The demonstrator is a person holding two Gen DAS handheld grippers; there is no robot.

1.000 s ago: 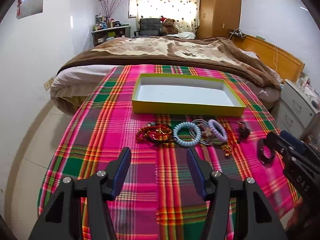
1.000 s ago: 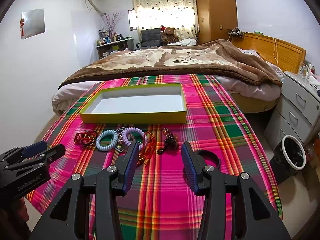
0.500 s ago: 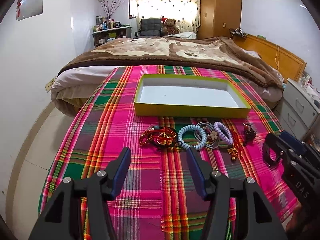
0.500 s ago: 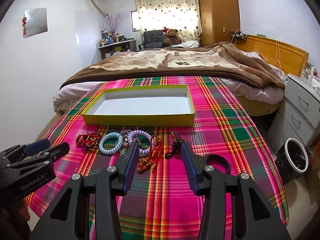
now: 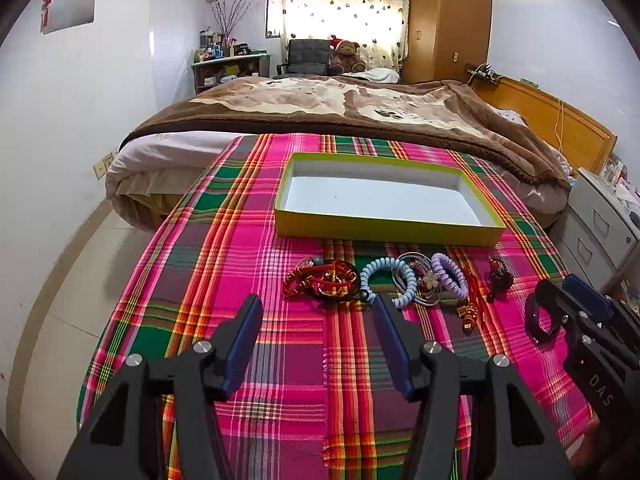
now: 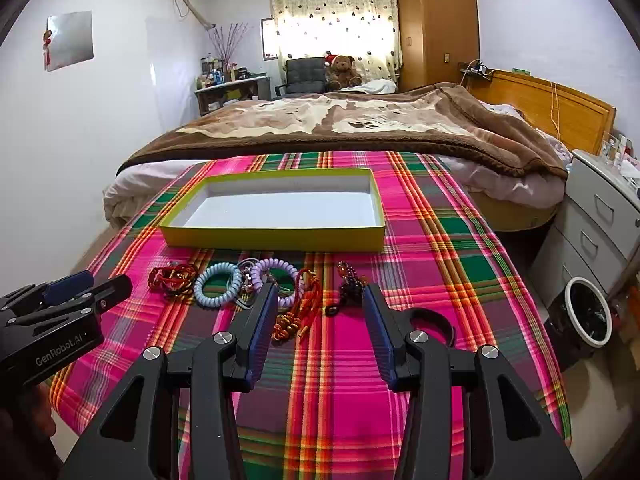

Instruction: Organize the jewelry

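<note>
**Jewelry waits in a row, both grippers open above it**

Jewelry lies in a loose row on the pink, green and orange plaid tablecloth (image 5: 224, 264) of the table, just ahead of both grippers and short of the shallow yellow-green cardboard tray with a white floor (image 6: 276, 236), which holds nothing. The left gripper (image 5: 316, 312) hangs with its jaws spread wide and empty; just beyond its fingertips sits the tangled red-and-gold cord bracelet (image 5: 324, 282), and ahead to its right the pale blue coiled plastic band (image 5: 386, 280) touches a lilac coiled plastic band (image 5: 450, 276). The right gripper (image 6: 320, 300) is likewise spread and empty. Between its fingertips lies the orange-red knotted cord with gold charms (image 6: 296, 316); just off its right finger rests the dark beaded bracelet (image 6: 350, 284), and behind that finger curves a black rigid bangle (image 6: 436, 320).

All of it looks light. The coiled bands are springy and likely to squash and slip, so pinching across one side of the ring, through the coil, seems safest. The cords are limp; taken at the bunched knot they should lift whole, though trailing ends may snag neighbours. The beaded piece looks the most fragile and is best gripped at its thickest cluster.
</note>
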